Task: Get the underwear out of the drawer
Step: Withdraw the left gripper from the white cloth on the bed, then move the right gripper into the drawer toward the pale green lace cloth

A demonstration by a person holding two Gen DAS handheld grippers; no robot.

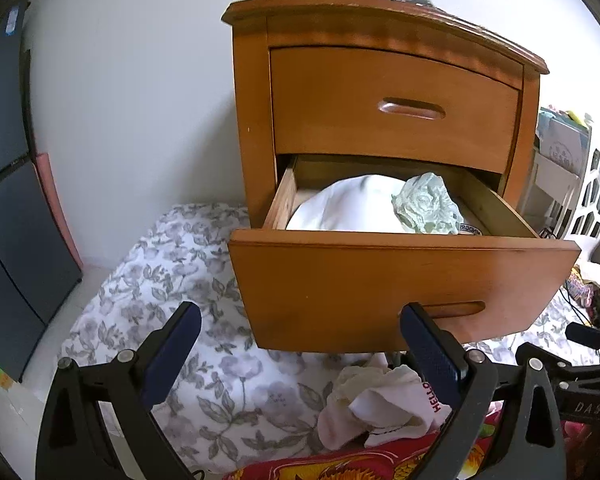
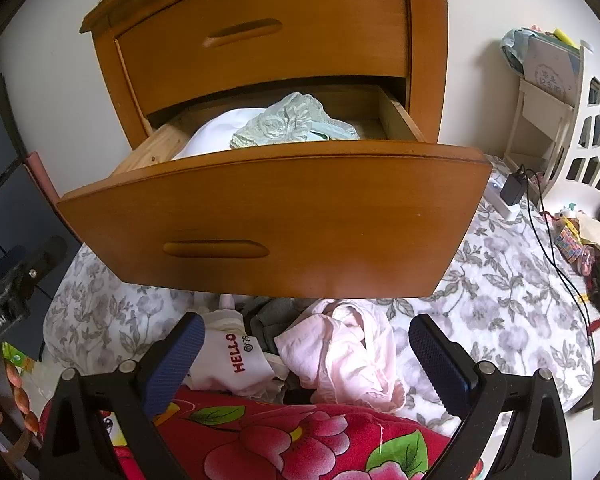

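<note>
Both grippers hang wide open and empty, left gripper [image 1: 300,344] and right gripper [image 2: 306,344], below the pulled-out lower drawer [image 2: 272,216]. Up and ahead, the green lace underwear [image 2: 292,124] lies crosswise on white fabric [image 1: 340,208], looking nearer the right.

The left gripper [image 1: 300,336] has its two blue-padded fingers [image 1: 172,354] spread wide apart, with nothing held between them. The right gripper [image 2: 306,346] is likewise spread wide and holds nothing. Both point forward and slightly down, side by side. In the right wrist view, part of the left gripper's black body shows at the far left edge.
</note>
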